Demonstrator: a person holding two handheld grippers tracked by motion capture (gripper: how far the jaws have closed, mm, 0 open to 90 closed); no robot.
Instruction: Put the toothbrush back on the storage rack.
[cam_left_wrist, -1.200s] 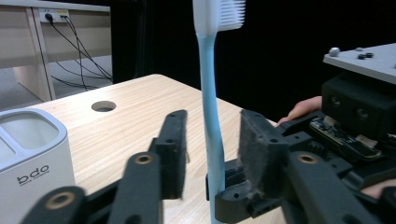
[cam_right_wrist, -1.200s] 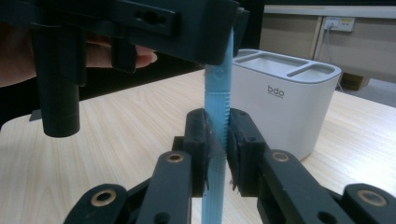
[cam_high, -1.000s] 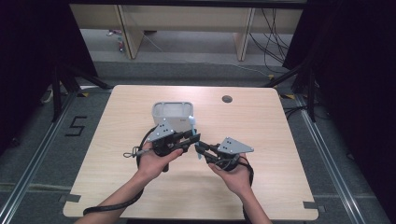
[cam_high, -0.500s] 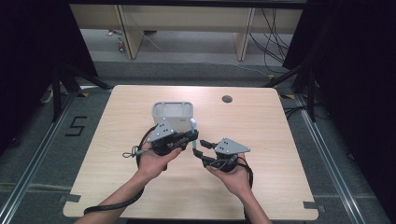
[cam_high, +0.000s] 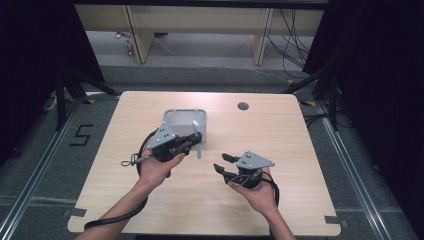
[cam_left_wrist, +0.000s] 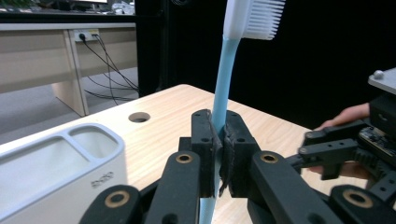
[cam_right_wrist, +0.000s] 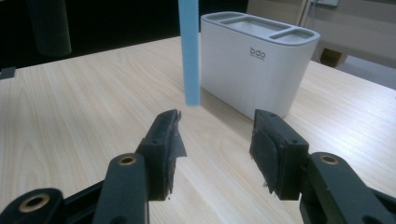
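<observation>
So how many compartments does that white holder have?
3 in the holder: a small one at each end, a long one between them. What is inside them can't be seen.

The wooden table (cam_high: 150, 200) has a round hole (cam_high: 243, 106) near its far edge. Beyond the table stands a pale wooden desk (cam_high: 200, 20), with black cables (cam_high: 290, 45) hanging beside it. Left of the table, a "5" (cam_high: 81, 135) is marked on the floor.

Bare bench (cam_high: 300, 150) lies open around my right gripper (cam_high: 223, 164); ahead, the hanging toothbrush (cam_right_wrist: 189, 51) and the white holder (cam_right_wrist: 254, 60) block the way.
</observation>
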